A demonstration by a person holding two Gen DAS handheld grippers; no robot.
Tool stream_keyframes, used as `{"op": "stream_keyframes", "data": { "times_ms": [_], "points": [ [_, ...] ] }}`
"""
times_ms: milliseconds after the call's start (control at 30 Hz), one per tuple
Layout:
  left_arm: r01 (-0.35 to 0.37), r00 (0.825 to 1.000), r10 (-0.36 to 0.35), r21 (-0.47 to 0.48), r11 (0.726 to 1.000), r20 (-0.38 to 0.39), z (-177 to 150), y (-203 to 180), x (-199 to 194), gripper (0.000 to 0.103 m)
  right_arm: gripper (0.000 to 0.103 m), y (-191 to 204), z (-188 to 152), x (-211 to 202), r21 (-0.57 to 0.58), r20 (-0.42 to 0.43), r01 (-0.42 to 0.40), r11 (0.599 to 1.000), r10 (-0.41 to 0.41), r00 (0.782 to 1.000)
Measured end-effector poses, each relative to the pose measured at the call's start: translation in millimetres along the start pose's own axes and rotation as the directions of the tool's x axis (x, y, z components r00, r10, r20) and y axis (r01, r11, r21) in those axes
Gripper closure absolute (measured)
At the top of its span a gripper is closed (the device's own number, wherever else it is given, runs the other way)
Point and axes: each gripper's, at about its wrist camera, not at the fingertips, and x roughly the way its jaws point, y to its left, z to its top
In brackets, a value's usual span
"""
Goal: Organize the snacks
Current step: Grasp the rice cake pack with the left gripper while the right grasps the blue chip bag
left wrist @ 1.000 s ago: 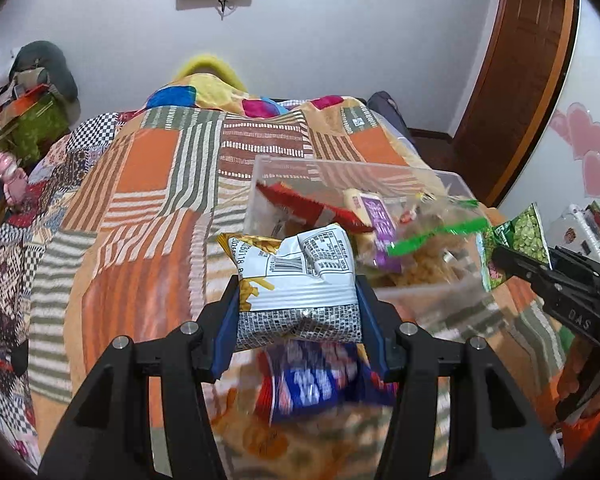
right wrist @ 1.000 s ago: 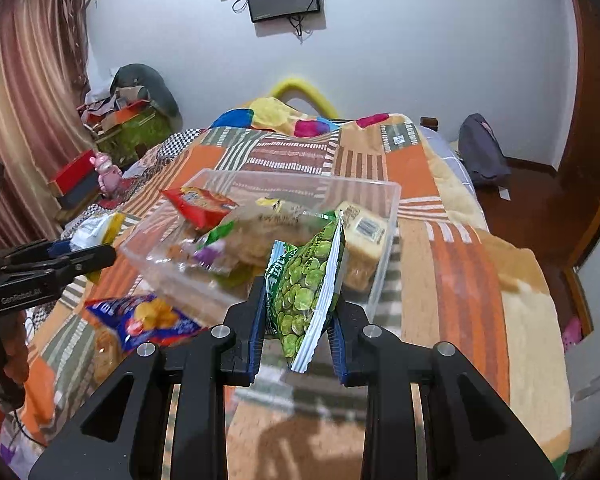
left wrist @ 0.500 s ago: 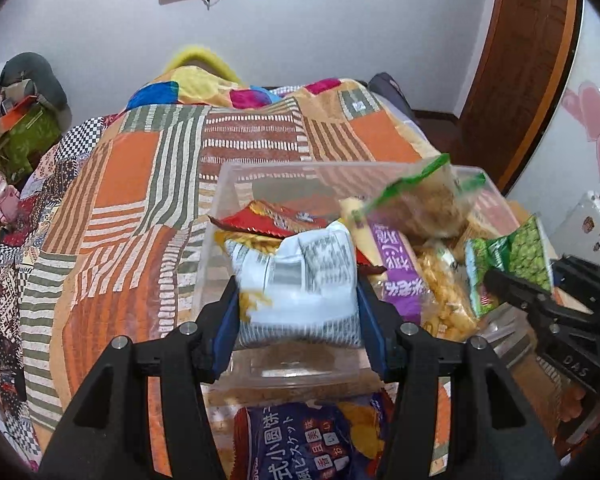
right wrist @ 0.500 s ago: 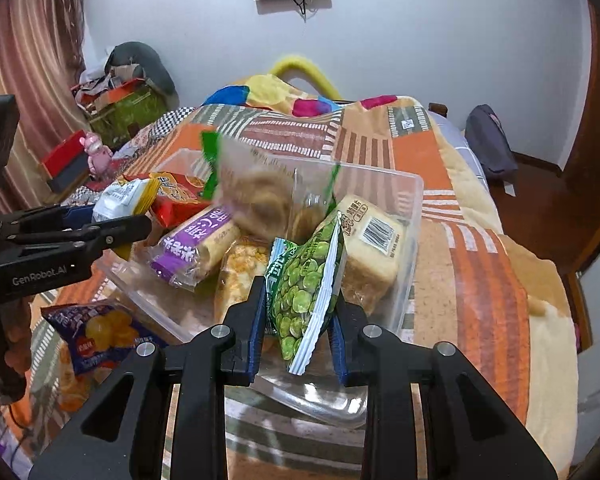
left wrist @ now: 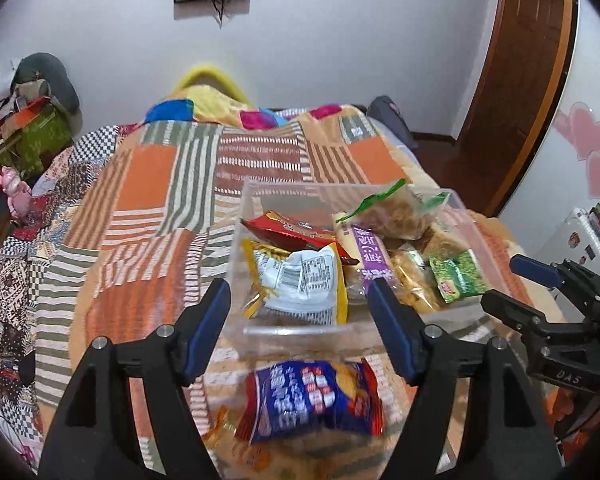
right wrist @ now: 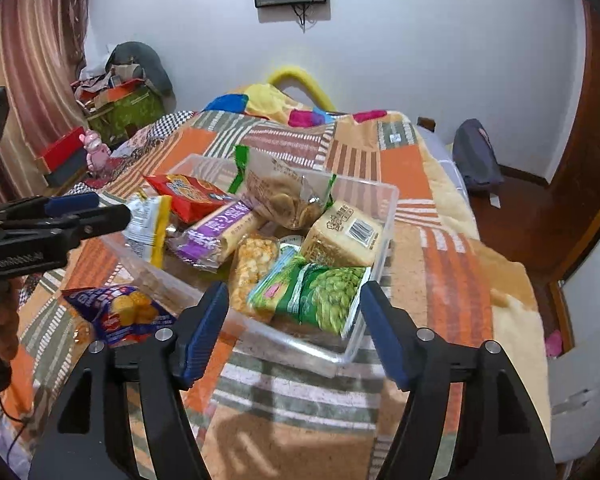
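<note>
A clear plastic bin (left wrist: 296,330) (right wrist: 384,196) sits on the patchwork bed and holds several snack packs. My left gripper (left wrist: 300,300) is open and empty just in front of the white and yellow pack (left wrist: 304,280) (right wrist: 146,224), which lies in the bin. My right gripper (right wrist: 294,292) is open and empty in front of the green pea pack (right wrist: 320,292) (left wrist: 458,276), which lies in the bin's near corner. A blue snack pack (left wrist: 312,396) (right wrist: 120,312) lies on the bed outside the bin.
The bin also holds a red pack (right wrist: 192,194), a purple-label pack (right wrist: 216,232), a cookie bag (right wrist: 284,196) and a beige pack (right wrist: 344,232). Orange-wrapped snacks (left wrist: 220,432) lie beside the blue pack. Boxes and clutter (right wrist: 120,100) stand left of the bed.
Both grippers have opened and drawn back. The white and yellow pack and the green pea pack have dropped into the bin.
</note>
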Motion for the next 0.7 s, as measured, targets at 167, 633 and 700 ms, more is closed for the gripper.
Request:
{"op": "stream_keyframes", "data": {
  "times_ms": [167, 633, 700],
  "points": [
    [-0.023, 1.000, 0.023, 0.016, 1.000, 0.015, -20.2, 6.2, -27.3, 0.018, 0.038, 7.2, -3.6, -19.1, -0.002, 0.023, -0.029, 1.000, 0.029, 0.999],
    [-0.079, 0.983, 0.069, -0.050, 0.996, -0.171, -106.8, 29.8, 13.8, 0.016, 0.030, 38.0, -28.0, -23.2, -0.019, -0.008, -0.075, 0.997, 0.075, 0.997],
    [-0.103, 0.978, 0.092, -0.051, 0.993, -0.186, -114.4, 33.8, 22.8, 0.016, 0.029, 44.2, -30.7, -19.1, -0.025, -0.025, -0.087, 0.996, 0.086, 0.996]
  ]
}}
